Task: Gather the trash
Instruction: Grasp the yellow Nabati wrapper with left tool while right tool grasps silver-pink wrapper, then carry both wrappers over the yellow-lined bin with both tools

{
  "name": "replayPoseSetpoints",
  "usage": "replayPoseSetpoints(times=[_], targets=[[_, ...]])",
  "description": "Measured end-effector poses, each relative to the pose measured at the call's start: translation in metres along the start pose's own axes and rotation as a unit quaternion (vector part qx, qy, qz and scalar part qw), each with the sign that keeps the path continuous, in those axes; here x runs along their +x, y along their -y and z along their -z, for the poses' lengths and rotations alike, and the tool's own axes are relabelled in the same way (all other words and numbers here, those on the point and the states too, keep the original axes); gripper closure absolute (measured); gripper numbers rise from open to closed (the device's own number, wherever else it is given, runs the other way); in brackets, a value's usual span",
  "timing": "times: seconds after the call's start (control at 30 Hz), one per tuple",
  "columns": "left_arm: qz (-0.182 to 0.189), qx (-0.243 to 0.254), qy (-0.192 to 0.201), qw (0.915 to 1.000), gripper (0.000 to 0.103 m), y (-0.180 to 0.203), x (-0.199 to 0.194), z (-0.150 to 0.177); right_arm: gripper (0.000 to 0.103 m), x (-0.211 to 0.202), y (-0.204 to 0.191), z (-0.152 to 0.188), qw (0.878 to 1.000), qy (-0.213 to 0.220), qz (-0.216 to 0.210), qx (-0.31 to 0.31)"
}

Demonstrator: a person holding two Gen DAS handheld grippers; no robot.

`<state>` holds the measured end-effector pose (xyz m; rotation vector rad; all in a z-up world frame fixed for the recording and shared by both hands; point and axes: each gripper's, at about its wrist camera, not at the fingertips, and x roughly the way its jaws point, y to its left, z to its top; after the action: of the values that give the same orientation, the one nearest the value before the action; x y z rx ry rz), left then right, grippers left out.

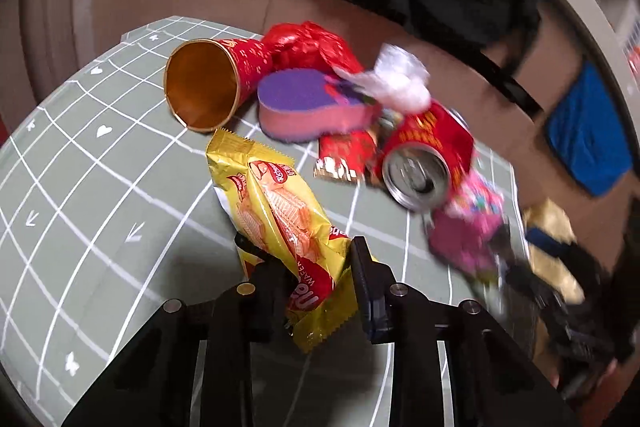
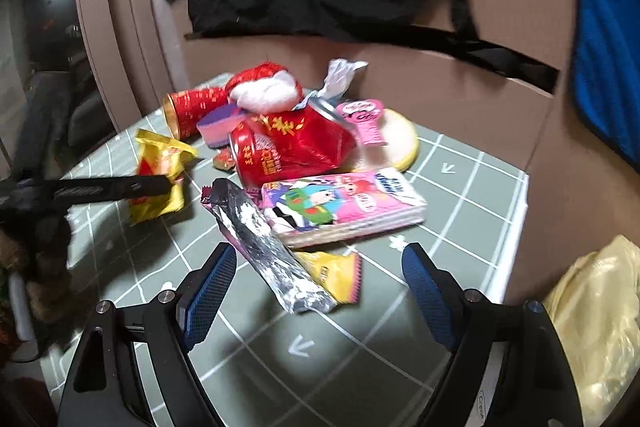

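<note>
Your left gripper (image 1: 310, 267) pinches the crinkly yellow wafer packet (image 1: 280, 219); lift it slowly. Your right gripper (image 2: 316, 275) gapes wide over the shiny silver foil wrapper (image 2: 272, 247); squeeze its middle.

Left gripper (image 1: 312, 267) fingers clamped; right gripper (image 2: 320, 279) fingers spread.

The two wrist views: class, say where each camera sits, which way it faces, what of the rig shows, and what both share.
Left wrist: on the left gripper, looking down along its fingers shut on the yellow wafer packet.
Right wrist: on the right gripper, fingers open over the silver wrapper.
Shared: the red can, the wafer packet, the grid mat.
</note>
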<state>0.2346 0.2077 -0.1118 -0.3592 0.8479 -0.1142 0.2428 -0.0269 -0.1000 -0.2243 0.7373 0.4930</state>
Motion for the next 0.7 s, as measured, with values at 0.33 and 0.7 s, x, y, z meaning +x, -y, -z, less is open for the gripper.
replayPoseSetpoints(times=[0.33,0.7], targets=[[0.012,0.028,0.003,0.9995,0.073,-0.004,-0.023,0.020,0.037,0.037,-0.030,-0.001,0.998,-0.038,0.021,-0.051],[0.004,0.061,0.052,0.9967,0.073,0.021,-0.039,0.020,0.091,0.004,-0.028,-0.011,0.999,-0.018,-0.043,-0.020]])
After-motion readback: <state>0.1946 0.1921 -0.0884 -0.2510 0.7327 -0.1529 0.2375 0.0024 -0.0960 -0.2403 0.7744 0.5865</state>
